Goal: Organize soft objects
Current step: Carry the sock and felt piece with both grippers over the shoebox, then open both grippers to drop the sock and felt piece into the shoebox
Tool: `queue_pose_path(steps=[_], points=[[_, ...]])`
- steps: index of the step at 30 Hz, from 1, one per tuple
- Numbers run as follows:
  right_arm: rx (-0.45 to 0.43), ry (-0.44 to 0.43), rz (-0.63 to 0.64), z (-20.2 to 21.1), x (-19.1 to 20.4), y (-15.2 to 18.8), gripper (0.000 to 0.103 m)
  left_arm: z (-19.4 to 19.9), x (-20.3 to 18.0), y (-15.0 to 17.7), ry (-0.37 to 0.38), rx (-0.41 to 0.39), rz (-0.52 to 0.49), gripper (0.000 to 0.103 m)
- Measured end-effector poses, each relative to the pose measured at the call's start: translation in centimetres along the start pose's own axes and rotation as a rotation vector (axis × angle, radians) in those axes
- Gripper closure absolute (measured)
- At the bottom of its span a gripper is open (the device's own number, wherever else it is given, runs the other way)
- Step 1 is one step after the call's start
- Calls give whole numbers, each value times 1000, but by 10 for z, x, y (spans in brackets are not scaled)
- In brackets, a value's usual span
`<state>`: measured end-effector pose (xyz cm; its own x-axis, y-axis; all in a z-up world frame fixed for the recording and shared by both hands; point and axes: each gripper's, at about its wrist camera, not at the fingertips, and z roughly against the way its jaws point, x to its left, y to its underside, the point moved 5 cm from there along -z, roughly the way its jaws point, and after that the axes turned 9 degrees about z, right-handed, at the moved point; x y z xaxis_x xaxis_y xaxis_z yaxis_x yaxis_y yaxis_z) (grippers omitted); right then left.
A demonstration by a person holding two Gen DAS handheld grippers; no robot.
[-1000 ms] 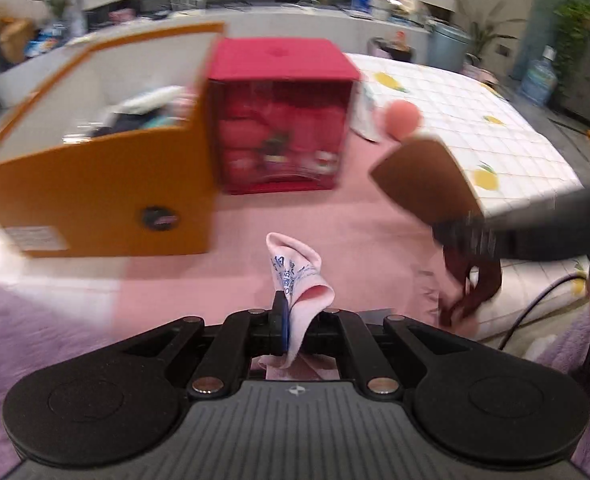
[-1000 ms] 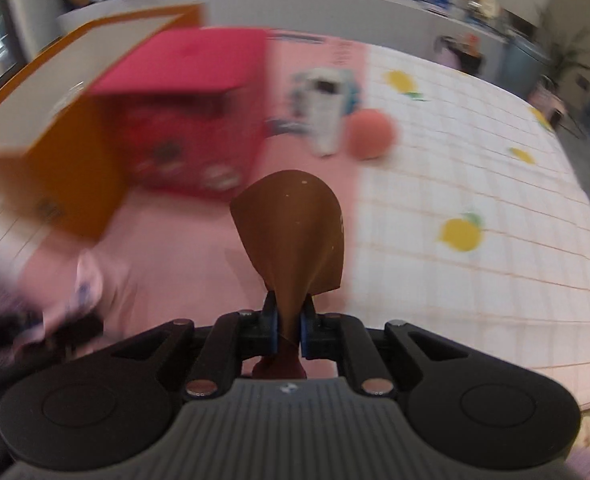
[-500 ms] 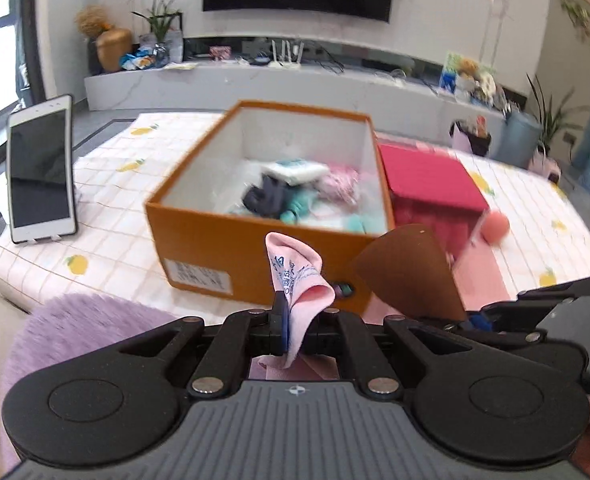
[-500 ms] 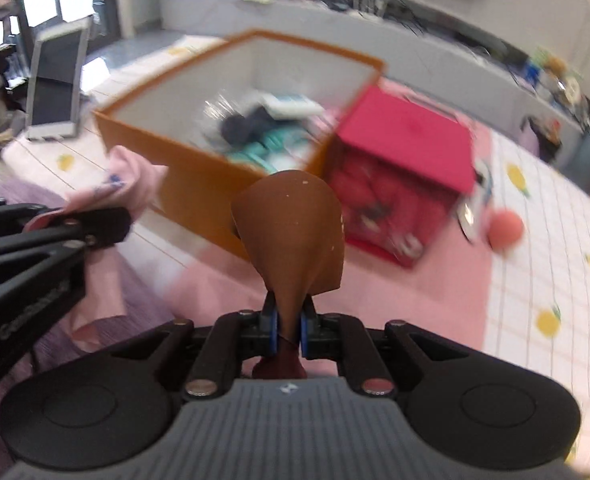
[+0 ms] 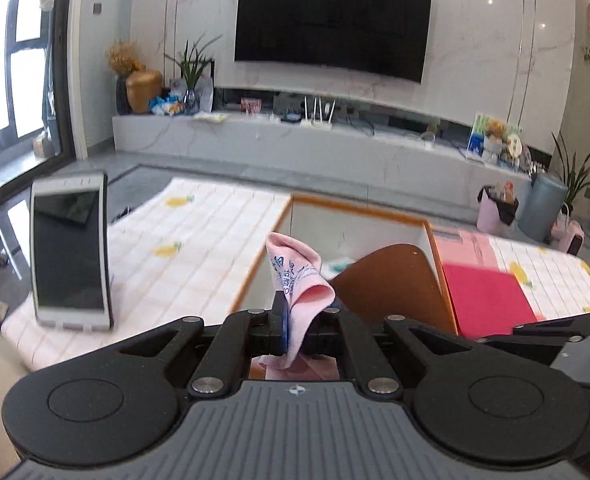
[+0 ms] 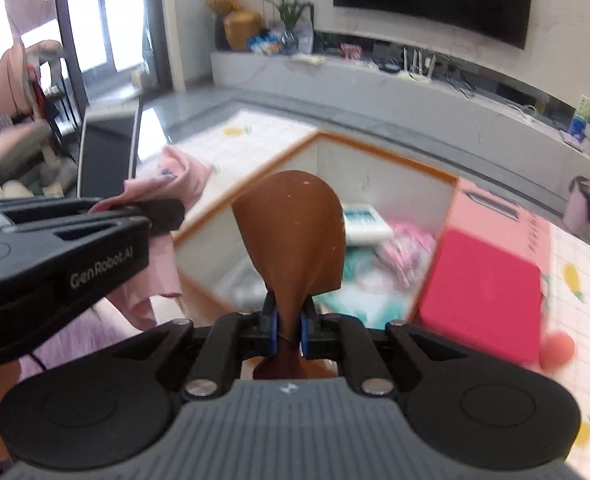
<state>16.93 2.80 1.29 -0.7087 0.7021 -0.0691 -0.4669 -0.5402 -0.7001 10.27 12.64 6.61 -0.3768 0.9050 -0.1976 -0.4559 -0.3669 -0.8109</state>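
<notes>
Over the orange box (image 6: 379, 168), left gripper (image 5: 295, 326) pinches pink cloth (image 5: 295, 268), right gripper (image 6: 287, 326) pinches brown cloth (image 6: 291, 236); releasing early risks either snagging the rim and falling outside.

1. Two grippers: the left gripper (image 5: 295, 322) and the right gripper (image 6: 288, 330).
2. Two held soft pieces: one pink cloth (image 5: 295, 276) and one brown cloth (image 6: 291, 236).
3. Two boxes: one orange box (image 6: 379, 184) and one red box (image 6: 483, 296).
4. One upright tablet (image 5: 70, 254).
5. One pink ball (image 6: 558, 348).
6. One wall-mounted television (image 5: 331, 22).
7. Soft items inside the orange box: too blurred to count.
</notes>
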Motion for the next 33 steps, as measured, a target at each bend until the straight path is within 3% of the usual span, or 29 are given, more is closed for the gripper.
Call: queue_pose_path(steps=[4,9,18,20,23,33], points=[[-43,-78,-75,-23,-16,-22,93,-22,-1,-14,10,6,13,97],[-24,22,-62,-60,-29,-36,93,-52,-2,-9,13,17,-10,97],[89,32,-34,-128,-54,-25,92,-100,-12,25,2,146,-135,97],[108,25,-60,-132,-59,-24,86,-108,-12,30,-8,177,-142,97],[107,-17,-62,-136,-63,-24,86,-116,-9,38,-31,223,-144,97],[120,44,-23,-143,-60,-22,86,-116,-7,46,-72,271,-158,93]])
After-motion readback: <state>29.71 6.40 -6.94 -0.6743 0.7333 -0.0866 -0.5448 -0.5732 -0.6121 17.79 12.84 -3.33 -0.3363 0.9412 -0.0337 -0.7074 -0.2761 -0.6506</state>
